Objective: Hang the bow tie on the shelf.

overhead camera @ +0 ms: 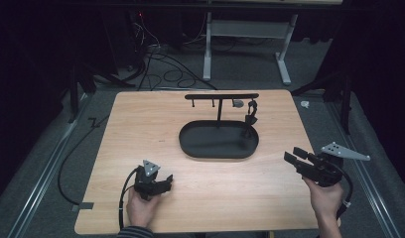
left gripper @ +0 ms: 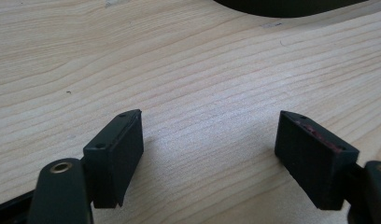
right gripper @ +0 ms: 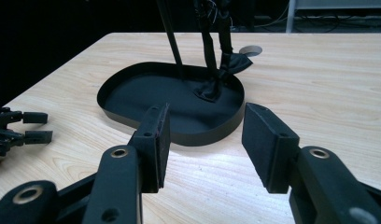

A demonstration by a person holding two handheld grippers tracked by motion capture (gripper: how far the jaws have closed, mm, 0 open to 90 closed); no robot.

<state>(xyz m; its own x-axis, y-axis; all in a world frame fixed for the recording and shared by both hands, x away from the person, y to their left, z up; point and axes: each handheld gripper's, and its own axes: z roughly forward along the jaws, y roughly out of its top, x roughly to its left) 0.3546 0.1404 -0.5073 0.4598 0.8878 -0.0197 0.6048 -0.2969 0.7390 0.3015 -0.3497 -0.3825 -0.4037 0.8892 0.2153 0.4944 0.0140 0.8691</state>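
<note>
A: While the left gripper sits low near the front edge of the wooden table, what do its jaws look like?

B: Apart. In the left gripper view they stand wide, with bare wood grain between them and nothing clamped. The person's left hand holds the gripper from behind, and its cable trails off toward the table's front edge.

A: And the right gripper?

B: It sits at the right edge of the table, in the person's right hand, pointing left toward the middle. Its jaws are also apart; in the right gripper view there is a clear gap between the two pads and only lit tabletop shows through it. Nothing is gripped.

A: Where is the stand?

B: The black oval tray lies in the middle of the table, nearer the far side. A thin post rises from its back and carries a crossbar with small hooks. A dark strap-like item hangs from the bar's right end, and its lower end rests inside the tray, as the right gripper view shows.

A: How near are the grippers to it?

B: The right one faces the tray's near wall, close but not touching. The left one is well apart from it; the tray's rim peeks in at the top of the left gripper view.
</note>
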